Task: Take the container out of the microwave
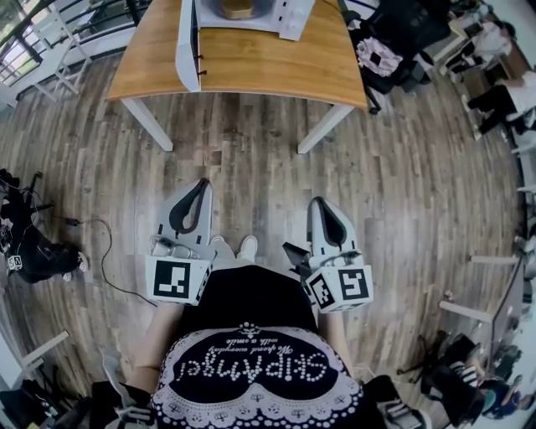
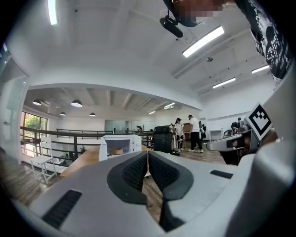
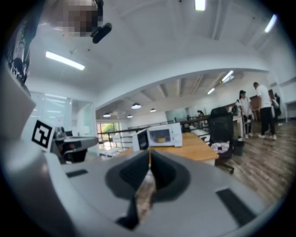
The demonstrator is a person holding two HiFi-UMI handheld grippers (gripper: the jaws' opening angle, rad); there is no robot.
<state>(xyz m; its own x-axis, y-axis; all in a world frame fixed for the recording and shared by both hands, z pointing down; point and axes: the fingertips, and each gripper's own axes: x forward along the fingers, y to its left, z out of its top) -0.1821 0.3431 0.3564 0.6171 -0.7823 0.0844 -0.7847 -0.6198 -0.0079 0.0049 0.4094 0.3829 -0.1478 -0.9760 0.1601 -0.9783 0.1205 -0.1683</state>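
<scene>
While you stand well back from the table [image 1: 268,71], your left claw [image 1: 204,183] and right claw [image 1: 318,201] are pressed together, empty; container [image 1: 237,8] sits inside the open microwave [image 1: 295,17] on it.

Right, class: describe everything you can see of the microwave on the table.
The microwave is a white box, apparently metal or plastic, standing upright on the far part of a wooden table. Its door, hinged on the left, is swung fully open toward the person. A small brownish container sits inside the cavity. Nothing else touches it.
</scene>
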